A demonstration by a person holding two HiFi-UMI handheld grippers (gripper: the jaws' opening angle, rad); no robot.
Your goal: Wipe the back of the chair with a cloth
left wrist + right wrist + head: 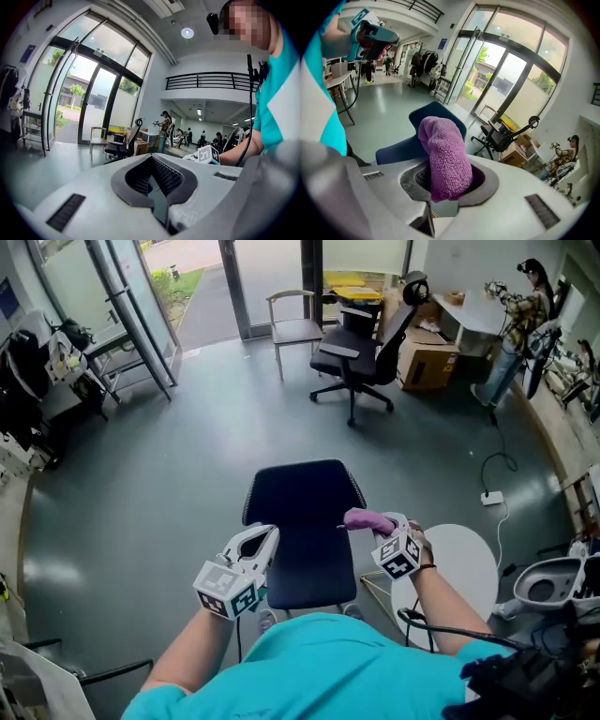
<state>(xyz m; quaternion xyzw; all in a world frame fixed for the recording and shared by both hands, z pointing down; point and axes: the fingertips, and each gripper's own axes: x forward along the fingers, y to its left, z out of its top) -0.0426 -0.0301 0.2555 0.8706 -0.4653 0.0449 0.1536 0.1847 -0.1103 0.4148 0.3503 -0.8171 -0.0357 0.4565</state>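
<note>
A dark blue chair (305,521) stands right in front of me, seen from above in the head view. My right gripper (380,521) is over its right edge, shut on a rolled purple cloth (367,518). In the right gripper view the purple cloth (445,159) sticks up out of the jaws of the right gripper (445,180), with the blue chair (440,117) behind it. My left gripper (255,545) hovers at the chair's left edge. In the left gripper view, the left gripper (152,176) has its jaws together and holds nothing.
A black office chair (361,357), a light-framed chair (295,329) and a cardboard box (427,362) stand at the back near glass doors. To my right is a white round table (464,568). A power strip (491,497) lies on the floor. A person (516,324) stands at the back right.
</note>
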